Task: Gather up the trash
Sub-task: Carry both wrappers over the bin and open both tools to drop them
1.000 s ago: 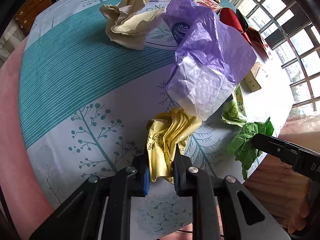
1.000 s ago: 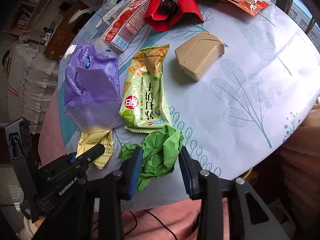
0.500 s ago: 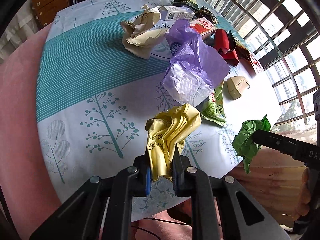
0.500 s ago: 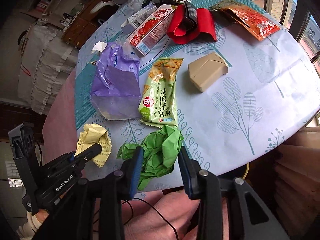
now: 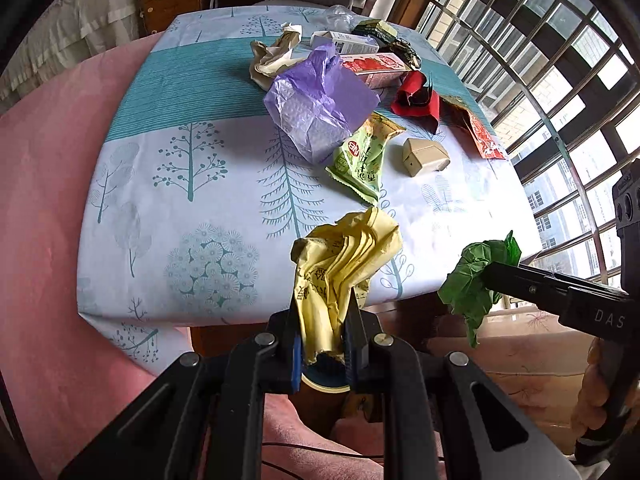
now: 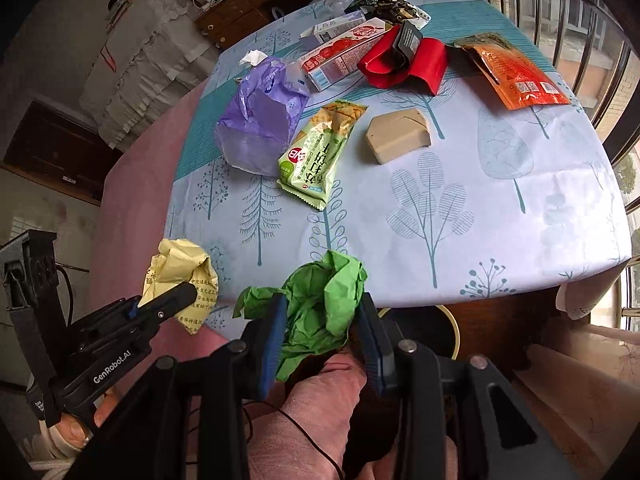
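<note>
My left gripper (image 5: 322,332) is shut on a crumpled yellow paper (image 5: 344,264), held off the near edge of the table (image 5: 168,184). My right gripper (image 6: 320,320) is shut on a crumpled green paper (image 6: 320,304), also lifted past the table's near edge. In the right wrist view the yellow paper (image 6: 180,272) shows at lower left in the left gripper (image 6: 168,300). In the left wrist view the green paper (image 5: 476,276) hangs at the right. A round bin rim (image 5: 324,382) peeks below the left gripper's fingers.
On the tree-print cloth lie a purple plastic bag (image 6: 260,120), a green cracker wrapper (image 6: 320,156), a beige box (image 6: 396,136), a red wrapper (image 6: 404,62), an orange pouch (image 6: 516,76), cartons (image 6: 344,52) and crumpled brown paper (image 5: 272,60). A barred window (image 5: 560,60) stands at the right.
Both grippers have risen and drawn back from the table toward its near edge, each carrying its paper. The table now looks farther away, and both wrists have rolled.
</note>
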Available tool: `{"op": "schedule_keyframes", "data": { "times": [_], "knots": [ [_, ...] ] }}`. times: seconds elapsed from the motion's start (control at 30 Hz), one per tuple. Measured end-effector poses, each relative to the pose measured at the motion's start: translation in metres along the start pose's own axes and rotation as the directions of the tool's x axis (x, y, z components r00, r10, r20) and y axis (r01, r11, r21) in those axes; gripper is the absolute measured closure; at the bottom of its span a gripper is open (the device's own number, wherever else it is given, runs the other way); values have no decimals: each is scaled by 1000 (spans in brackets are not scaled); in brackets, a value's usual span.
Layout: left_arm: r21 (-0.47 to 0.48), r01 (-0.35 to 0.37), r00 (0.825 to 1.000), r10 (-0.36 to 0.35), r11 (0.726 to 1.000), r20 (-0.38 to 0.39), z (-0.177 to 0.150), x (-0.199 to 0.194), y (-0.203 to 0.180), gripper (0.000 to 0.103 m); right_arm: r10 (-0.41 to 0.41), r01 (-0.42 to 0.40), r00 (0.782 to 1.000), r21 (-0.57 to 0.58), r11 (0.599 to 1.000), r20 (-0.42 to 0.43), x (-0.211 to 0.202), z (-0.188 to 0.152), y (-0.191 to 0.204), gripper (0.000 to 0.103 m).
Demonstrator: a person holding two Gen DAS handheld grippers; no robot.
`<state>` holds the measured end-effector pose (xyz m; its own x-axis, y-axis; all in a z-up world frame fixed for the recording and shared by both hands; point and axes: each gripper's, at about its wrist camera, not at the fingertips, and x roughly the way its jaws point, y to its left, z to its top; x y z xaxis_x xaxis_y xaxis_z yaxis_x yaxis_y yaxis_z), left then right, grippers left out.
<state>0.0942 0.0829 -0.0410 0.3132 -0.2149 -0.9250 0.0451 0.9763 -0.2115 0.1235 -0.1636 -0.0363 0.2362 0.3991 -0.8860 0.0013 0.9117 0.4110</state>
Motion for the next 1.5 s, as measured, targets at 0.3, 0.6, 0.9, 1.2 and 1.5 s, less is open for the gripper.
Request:
{"op": "schedule_keyframes", "data": {
  "times": [0.3, 0.6, 0.9, 1.2, 1.5],
  "knots": [
    [-44, -30, 998, 28, 999, -49, -97, 20, -63, 89, -3, 2, 999, -37, 999, -46, 1, -84, -59, 67],
    [-8, -103, 984, 101, 995, -150, -153, 69, -79, 88, -45, 53, 991, 61, 997, -125, 58, -148, -106, 67],
    [7, -93, 977, 93, 996, -193, -167, 159, -66, 87, -102, 117, 984, 99, 988, -146, 136, -168, -139, 67],
    [6, -81, 968, 80, 997, -238, -180, 292, -33, 84, -182, 197, 970, 84, 977, -159, 256, -175, -182, 65],
    [53, -75, 965, 86, 996, -248, -186, 354, -12, 21, -192, 215, 970, 162, 963, -149, 311, -183, -216, 31]
  ]
}}
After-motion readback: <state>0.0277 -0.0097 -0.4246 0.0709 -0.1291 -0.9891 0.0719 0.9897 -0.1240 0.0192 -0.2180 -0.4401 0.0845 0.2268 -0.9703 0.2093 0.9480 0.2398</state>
